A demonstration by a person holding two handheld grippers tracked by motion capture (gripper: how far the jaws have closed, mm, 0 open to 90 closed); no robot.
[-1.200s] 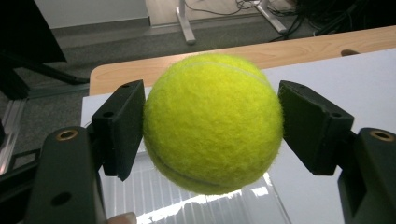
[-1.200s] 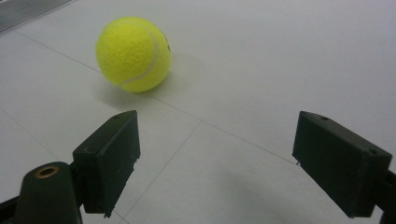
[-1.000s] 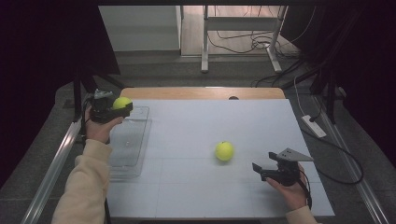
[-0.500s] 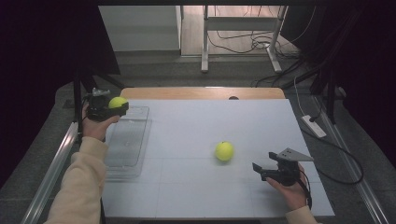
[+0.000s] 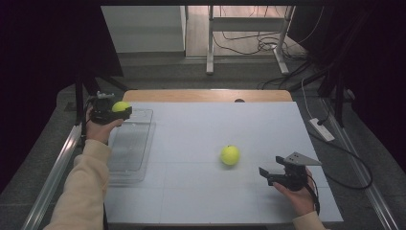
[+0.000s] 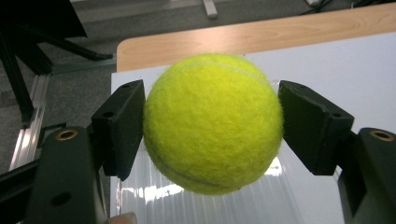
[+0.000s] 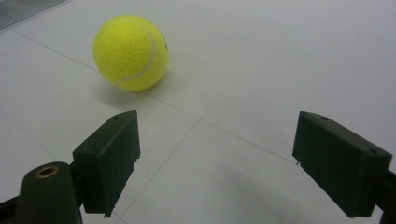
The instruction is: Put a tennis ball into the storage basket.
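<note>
At about nine o'clock on the counter (image 5: 201, 191), the left hand-held gripper (image 5: 111, 111) pinches a yellow-green tennis ball (image 5: 120, 106) between its two black pads, holding it in the air over the far end of a clear plastic tray (image 5: 130, 146) that lies along the counter's left edge. The left gripper view shows what the high view cannot: both pads press flat on the ball's sides (its seam curves across the top), with the tray's glossy ribbed floor beneath. Nothing lies between ball and tray. A second tennis ball (image 5: 230, 155) rests near the counter's middle, well apart from the tray. At four o'clock, the right hand-held gripper (image 5: 275, 176) hovers low with jaws spread and empty; in its own view that ball (image 7: 130, 52) sits ahead at eleven o'clock.
</note>
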